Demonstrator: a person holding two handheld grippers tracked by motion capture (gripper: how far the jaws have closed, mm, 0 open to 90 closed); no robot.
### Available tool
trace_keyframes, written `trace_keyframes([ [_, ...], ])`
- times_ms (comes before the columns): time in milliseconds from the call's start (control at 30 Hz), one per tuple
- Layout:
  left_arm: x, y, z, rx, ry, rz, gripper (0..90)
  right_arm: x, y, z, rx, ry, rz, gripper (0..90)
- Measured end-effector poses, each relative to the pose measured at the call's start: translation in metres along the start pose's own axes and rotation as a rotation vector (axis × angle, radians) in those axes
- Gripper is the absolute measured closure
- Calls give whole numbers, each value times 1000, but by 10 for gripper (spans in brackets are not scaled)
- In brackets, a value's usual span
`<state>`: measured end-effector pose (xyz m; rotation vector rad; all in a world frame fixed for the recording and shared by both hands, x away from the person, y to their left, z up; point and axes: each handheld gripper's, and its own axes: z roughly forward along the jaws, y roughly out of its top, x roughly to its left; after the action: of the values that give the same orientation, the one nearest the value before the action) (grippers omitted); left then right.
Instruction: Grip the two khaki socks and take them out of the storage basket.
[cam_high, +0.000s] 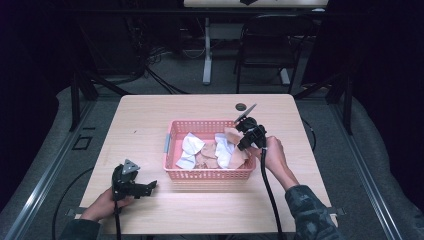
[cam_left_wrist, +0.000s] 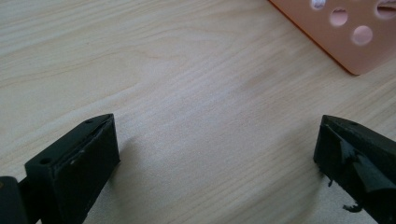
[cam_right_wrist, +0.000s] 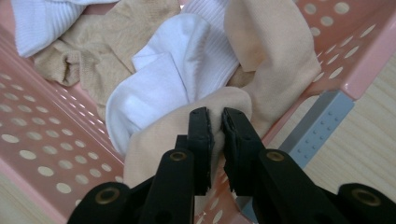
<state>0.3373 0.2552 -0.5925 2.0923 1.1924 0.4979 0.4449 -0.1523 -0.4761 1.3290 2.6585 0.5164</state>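
The pink basket (cam_high: 172, 145) is sitting near the middle of the wooden table (cam_high: 150, 115), and everything here is placed against it. Inside the basket, a heap of socks is lying loose: white socks (cam_high: 190, 145) toward its left half and beige ones mixed among them toward the right. The right gripper (cam_high: 243, 143) is reaching down into the right end of the basket, held by the person's right hand (cam_high: 275, 155) just outside the basket's right wall. In the right gripper view, the right gripper (cam_right_wrist: 215, 123) is pinching a fold of a beige sock (cam_right_wrist: 163, 140), its two black jaws standing narrow with the fabric pressed between the pads; a white sock (cam_right_wrist: 159, 84) is lying just behind that fold, touching it, and another beige sock is draping against the basket's wall. The left gripper (cam_high: 150, 186) is resting on the table in front of the basket's left corner, near it but apart. In the left gripper view, its jaws are standing wide with bare wood between them, and a corner of the basket (cam_left_wrist: 348, 42) is showing beyond.
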Motion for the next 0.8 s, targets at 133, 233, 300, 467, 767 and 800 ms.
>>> trace_keyframes([
  [133, 0, 0, 0, 0, 0, 0, 0, 1, 0, -6, -26, 22, 2, 828],
  [233, 0, 0, 0, 0, 0, 0, 0, 3, -1, -17, -42, 30, -11, 830],
  [300, 0, 0, 0, 0, 0, 0, 0, 4, -1, -23, -51, 38, -4, 831],
  [467, 0, 0, 0, 0, 0, 0, 1, 4, -1, -35, -82, 76, -1, 838],
  [767, 0, 0, 0, 0, -1, 0, 1, 9, 1, -54, -110, 68, -28, 839],
  [800, 0, 0, 0, 0, -1, 0, 0, 10, 1, -57, -122, 76, -24, 839],
])
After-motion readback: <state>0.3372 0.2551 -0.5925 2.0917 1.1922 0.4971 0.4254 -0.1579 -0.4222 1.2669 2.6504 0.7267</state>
